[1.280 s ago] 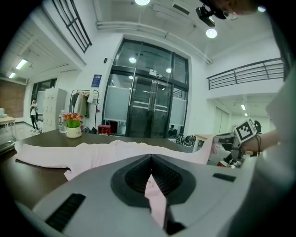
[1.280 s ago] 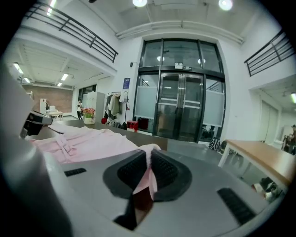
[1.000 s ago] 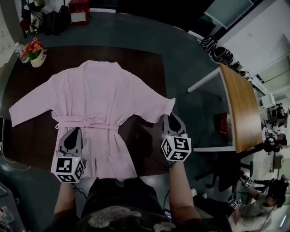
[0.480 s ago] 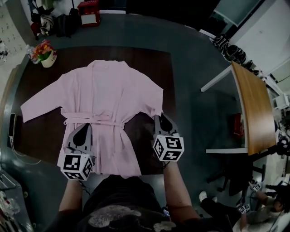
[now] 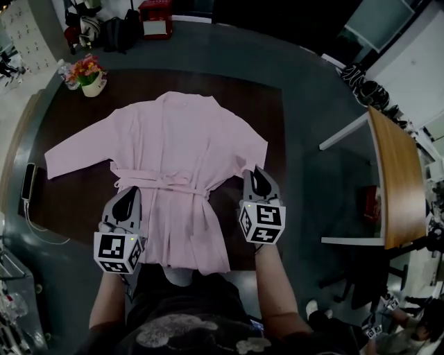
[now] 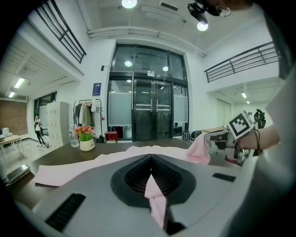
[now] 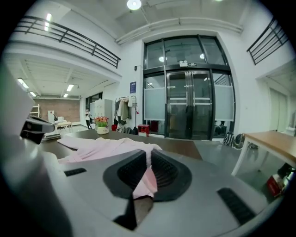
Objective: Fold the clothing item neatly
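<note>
A pink robe (image 5: pixel 177 159) with a tied belt lies spread face up on the dark table (image 5: pixel 257 97). My left gripper (image 5: pixel 129 196) is shut on the robe's lower left edge, just below the belt. Pink cloth shows pinched between its jaws in the left gripper view (image 6: pixel 150 159). My right gripper (image 5: pixel 254 173) is shut on the end of the robe's right sleeve, held just above the table beside the robe's body. In the right gripper view (image 7: pixel 149 155) a pink fold hangs from the closed jaws. The left sleeve (image 5: pixel 73 149) lies stretched out flat.
A flower pot (image 5: pixel 87 73) stands at the table's far left corner, and a phone (image 5: pixel 29 182) lies at its left edge. A wooden desk (image 5: pixel 388 180) stands to the right across a strip of floor. Bags and a red box (image 5: pixel 156 10) sit beyond the table.
My right gripper has carried the right sleeve end leftward, toward the robe's body. The left gripper has risen a little with the hem. The head view has shifted.
</note>
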`<state>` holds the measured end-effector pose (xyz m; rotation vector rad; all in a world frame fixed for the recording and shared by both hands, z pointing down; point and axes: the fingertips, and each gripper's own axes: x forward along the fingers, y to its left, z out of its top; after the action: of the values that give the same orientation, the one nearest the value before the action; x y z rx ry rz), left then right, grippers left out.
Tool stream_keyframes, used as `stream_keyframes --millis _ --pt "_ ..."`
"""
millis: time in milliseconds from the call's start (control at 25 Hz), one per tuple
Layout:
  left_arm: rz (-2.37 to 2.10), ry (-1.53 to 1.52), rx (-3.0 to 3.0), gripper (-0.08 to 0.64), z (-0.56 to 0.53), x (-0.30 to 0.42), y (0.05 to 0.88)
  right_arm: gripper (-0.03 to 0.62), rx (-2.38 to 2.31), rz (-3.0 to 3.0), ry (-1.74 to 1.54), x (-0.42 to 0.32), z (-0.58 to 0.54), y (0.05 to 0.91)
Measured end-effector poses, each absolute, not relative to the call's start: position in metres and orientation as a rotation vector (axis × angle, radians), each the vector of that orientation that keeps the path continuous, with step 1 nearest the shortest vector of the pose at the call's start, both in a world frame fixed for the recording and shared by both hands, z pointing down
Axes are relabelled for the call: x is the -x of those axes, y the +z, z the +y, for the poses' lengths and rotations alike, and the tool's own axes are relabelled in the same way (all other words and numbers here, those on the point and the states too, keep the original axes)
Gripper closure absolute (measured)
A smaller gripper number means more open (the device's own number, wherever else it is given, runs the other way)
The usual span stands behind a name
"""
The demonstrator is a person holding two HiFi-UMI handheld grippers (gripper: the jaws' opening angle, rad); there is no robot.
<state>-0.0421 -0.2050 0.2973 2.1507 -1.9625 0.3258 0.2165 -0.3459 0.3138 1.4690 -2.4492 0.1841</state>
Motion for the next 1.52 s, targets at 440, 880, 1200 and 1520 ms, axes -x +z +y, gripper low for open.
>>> stream_keyframes --millis 440,880,1200,1520 --pt "-1.834 0.309 -2.312 0.551 -0.233 0.171 0.293 0.571 -1.745 -2.318 0.106 -0.122 -0.371 0.262" --pt "-1.809 0.309 -2.318 0.549 -0.230 0.276 0.301 0.571 -1.650 -2.317 0.060 0.029 -0.362 0.280" --pt "-1.786 0.318 -2.291 0.550 -0.225 0.305 0.318 0.571 -1.333 -2.269 0.051 0.108 -0.327 0.364" --pt "-1.720 0.353 -2.302 0.549 -0.229 0.304 0.336 0.569 -1.135 -2.199 0.020 0.136 -0.298 0.423"
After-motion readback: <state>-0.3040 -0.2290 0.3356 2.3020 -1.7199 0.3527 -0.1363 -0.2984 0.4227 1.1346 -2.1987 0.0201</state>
